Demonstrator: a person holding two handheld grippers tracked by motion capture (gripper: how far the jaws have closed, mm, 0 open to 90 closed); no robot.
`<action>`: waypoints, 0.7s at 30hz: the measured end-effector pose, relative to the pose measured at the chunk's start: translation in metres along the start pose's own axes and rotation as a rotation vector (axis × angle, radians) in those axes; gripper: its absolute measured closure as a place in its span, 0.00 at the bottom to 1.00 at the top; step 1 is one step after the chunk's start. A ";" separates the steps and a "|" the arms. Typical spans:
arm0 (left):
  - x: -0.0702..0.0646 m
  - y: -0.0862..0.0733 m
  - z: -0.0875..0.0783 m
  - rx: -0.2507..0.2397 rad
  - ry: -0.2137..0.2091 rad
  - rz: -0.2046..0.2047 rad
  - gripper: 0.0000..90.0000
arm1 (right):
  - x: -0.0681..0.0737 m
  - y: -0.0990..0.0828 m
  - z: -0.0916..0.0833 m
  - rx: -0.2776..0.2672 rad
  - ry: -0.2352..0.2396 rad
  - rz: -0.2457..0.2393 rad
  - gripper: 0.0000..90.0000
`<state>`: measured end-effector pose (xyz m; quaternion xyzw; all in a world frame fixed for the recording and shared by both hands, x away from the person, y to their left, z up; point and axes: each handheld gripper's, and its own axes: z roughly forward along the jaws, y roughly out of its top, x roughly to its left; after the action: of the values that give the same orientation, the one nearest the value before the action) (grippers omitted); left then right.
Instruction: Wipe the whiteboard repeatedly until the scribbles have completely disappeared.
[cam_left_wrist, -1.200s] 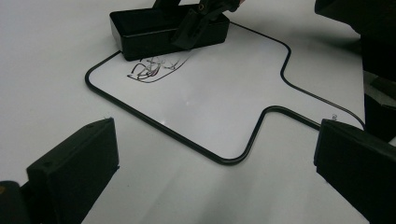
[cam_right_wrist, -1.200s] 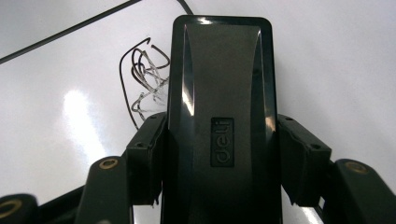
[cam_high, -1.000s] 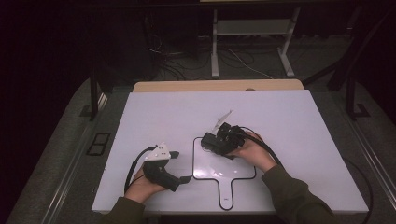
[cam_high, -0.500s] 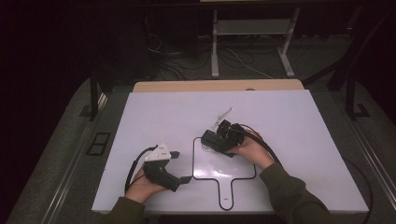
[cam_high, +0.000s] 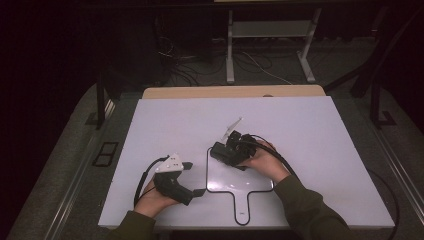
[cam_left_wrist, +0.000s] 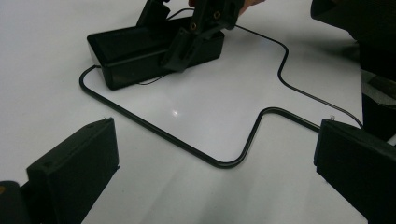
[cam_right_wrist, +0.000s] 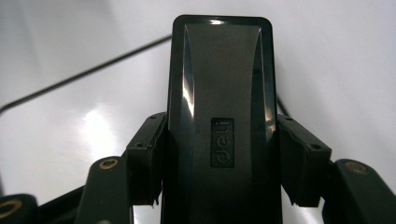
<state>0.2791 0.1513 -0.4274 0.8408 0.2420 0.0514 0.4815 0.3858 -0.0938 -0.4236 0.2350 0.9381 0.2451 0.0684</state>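
The white table (cam_high: 300, 130) takes up most of the high view, and its broad bare surface gives both hands room to work near the person's edge. On it lies a small handheld whiteboard (cam_high: 240, 180), a white panel with a thin black border and a short handle pointing back toward the person, set flat so that its face can be rubbed without tipping. The right gripper (cam_high: 225, 150) rests over the far left corner of that board, and its jaws are clamped on a black whiteboard eraser (cam_right_wrist: 219, 116); in the right gripper view the two pads press on the long sides of the eraser, which lets the block be pushed and dragged without twisting loose. The eraser sits flat on the board with its felt side down, as the left gripper view shows (cam_left_wrist: 140, 51), so this looks like wiping, and the grip low on the body probably keeps pressure even across the pad. The left gripper (cam_high: 192, 179) lies low on the table just beside the left edge of the board, its jaws standing well apart with nothing between them; from its own view the board's border and handle neck (cam_left_wrist: 247, 140) lie straight ahead, so it seems parked there ready to steady the board should the wiping make it slide.
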 end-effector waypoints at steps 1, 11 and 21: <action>0.000 0.000 0.000 0.000 0.000 0.001 0.00 | 0.003 0.001 0.001 -0.001 0.009 -0.010 0.43; 0.000 0.000 0.000 0.002 0.000 0.001 0.00 | -0.010 0.001 0.001 0.000 -0.017 0.020 0.43; 0.000 0.000 0.000 0.003 -0.003 0.001 0.00 | -0.013 0.000 0.000 0.004 -0.019 0.037 0.43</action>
<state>0.2795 0.1512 -0.4277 0.8416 0.2413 0.0502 0.4806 0.3970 -0.0996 -0.4235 0.2549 0.9334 0.2420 0.0724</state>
